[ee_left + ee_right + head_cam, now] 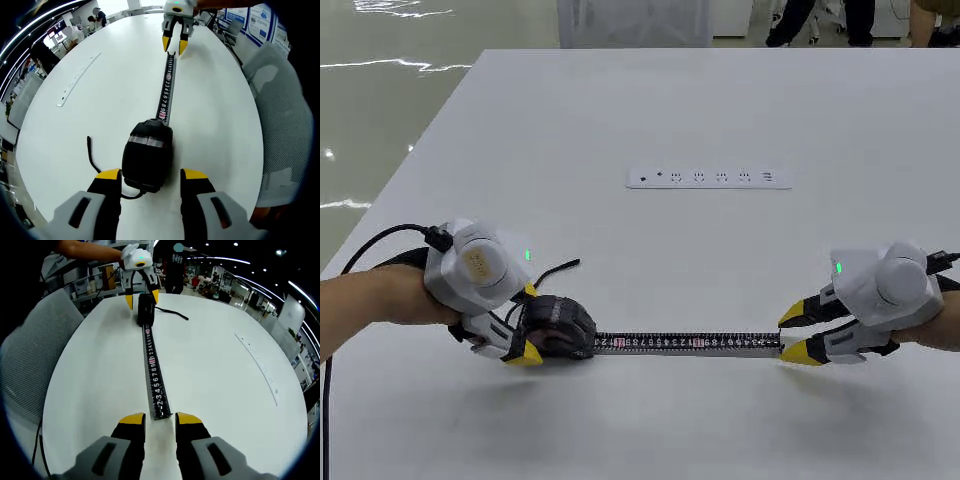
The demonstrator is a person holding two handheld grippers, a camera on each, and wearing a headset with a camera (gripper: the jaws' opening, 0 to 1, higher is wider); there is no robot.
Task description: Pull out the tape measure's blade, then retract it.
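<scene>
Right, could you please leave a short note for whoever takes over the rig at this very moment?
Left gripper: jaws straddle the tape measure case on the table; I cannot tell whether they pinch it.
Right gripper: open, with the tip of the blade lying between its jaws, not gripped.
The blade lies flat on the table, stretched between the two grippers.
Done: blade pulled out.
Left: retract it into the case.

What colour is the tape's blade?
The blade is black with white numbers; clearest in the right gripper view.
</scene>
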